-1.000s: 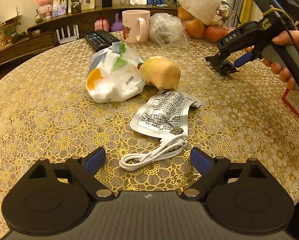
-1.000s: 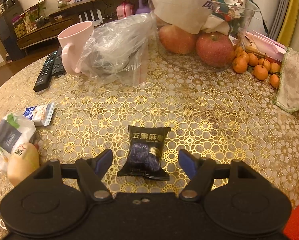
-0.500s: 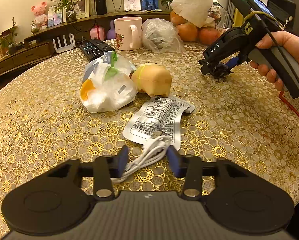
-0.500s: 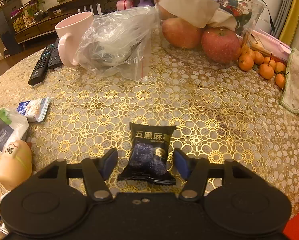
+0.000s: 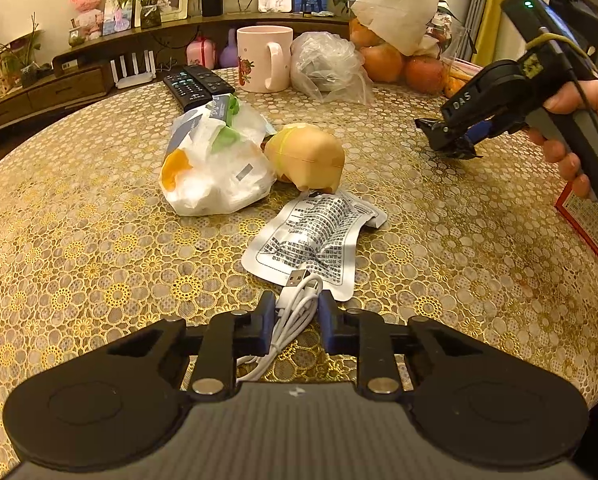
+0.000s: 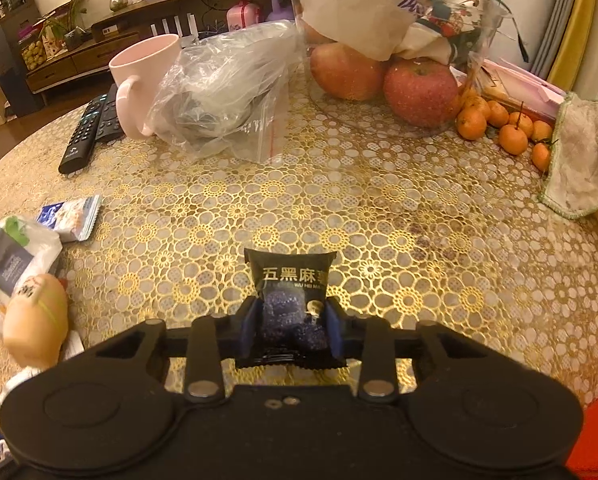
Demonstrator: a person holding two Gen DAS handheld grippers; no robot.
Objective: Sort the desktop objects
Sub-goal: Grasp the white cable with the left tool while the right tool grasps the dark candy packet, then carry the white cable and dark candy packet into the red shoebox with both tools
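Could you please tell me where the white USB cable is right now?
In the left wrist view, the white USB cable lies bottom centre, pinched in the left gripper, its plug resting on the printed foil pouch.

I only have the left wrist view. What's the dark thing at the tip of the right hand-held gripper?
Observer: A black snack packet with pale lettering, lying on the table. The right hand-held gripper's jaws are closing, with the pads touching the packet's sides.
Operator: The left hand-held gripper is shut on the white USB cable here. Is anything hidden behind the white bag?
Observer: A small blue-and-white sachet lies flat between that bag and the remotes.
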